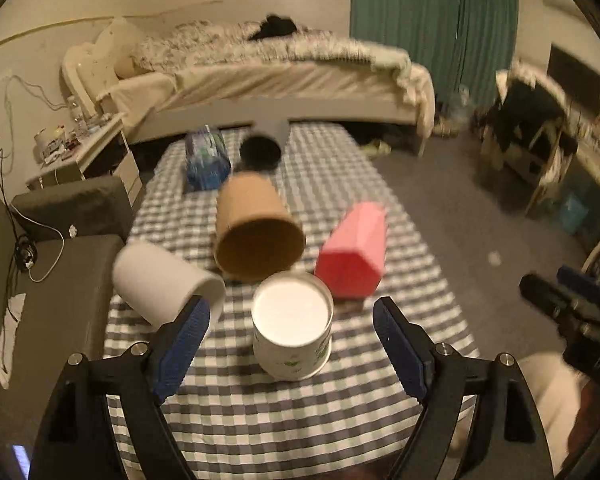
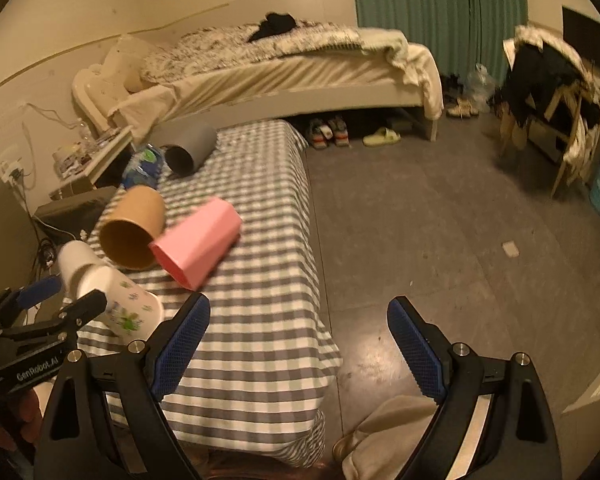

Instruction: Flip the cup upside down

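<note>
A white paper cup with green print (image 1: 292,332) stands bottom-up on the checked tablecloth (image 1: 284,412), between the fingers of my left gripper (image 1: 292,340), which is open and not touching it. The same cup shows in the right wrist view (image 2: 128,312), beside the left gripper (image 2: 60,300). Around it lie on their sides a plain white cup (image 1: 164,284), a brown cup (image 1: 256,232) and a pink faceted cup (image 1: 353,252). A dark grey cup (image 1: 262,148) lies farther back. My right gripper (image 2: 300,340) is open and empty, over the table's right edge and the floor.
A blue packet (image 1: 206,160) lies at the table's far end. A bed (image 2: 280,76) stands behind the table, a nightstand (image 2: 96,152) and dark bench at left. Shoes (image 2: 327,130) are on the grey floor; a chair with clothes (image 2: 547,92) is at right.
</note>
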Tool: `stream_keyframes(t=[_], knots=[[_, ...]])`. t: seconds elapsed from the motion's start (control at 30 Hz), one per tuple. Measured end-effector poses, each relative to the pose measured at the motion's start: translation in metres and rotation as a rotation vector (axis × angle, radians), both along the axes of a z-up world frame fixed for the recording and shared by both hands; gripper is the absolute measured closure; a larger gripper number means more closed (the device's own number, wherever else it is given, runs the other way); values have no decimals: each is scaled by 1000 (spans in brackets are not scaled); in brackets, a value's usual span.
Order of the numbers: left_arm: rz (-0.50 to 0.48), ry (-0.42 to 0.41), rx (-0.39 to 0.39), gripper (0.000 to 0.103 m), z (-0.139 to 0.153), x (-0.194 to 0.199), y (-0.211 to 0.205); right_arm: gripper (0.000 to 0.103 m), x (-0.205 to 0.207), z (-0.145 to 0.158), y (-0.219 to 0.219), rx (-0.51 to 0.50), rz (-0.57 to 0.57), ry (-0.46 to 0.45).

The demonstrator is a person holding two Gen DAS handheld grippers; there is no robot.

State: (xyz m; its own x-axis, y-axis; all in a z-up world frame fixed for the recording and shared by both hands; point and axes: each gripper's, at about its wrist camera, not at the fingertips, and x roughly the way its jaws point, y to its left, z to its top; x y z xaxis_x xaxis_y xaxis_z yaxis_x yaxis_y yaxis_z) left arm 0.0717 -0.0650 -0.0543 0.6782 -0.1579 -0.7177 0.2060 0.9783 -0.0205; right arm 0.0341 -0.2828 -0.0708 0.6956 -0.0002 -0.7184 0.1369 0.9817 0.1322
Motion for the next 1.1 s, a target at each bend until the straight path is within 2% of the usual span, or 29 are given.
stream_keyframes(t=[0.2,0.37,0.43,0.53,0.63,0.73,0.87,1.1], knots=[[37,-161,-76,16,57,-30,21,12,-19,42,18,-45,24,-83],[62,-245,-95,16,80,-60,45,12,-33,77,39,-78,37,-147],[79,-257,-88,12,80,-68,55,12,-40,87,49,-83,45,-173],[96,-256,-87,12,72,-80,71,12,-48,90,63,-83,63,-188],[118,-238,-87,5,59,-88,83,12,-55,82,80,-90,86,-178],[135,-223,-98,4,46,-94,94,7,-59,67,93,-96,107,-158],[161,-189,-97,3,32,-95,104,6,-62,49,105,-107,128,-138],[178,-173,-91,2,27,-98,110,0,-59,37,112,-119,126,-124]])
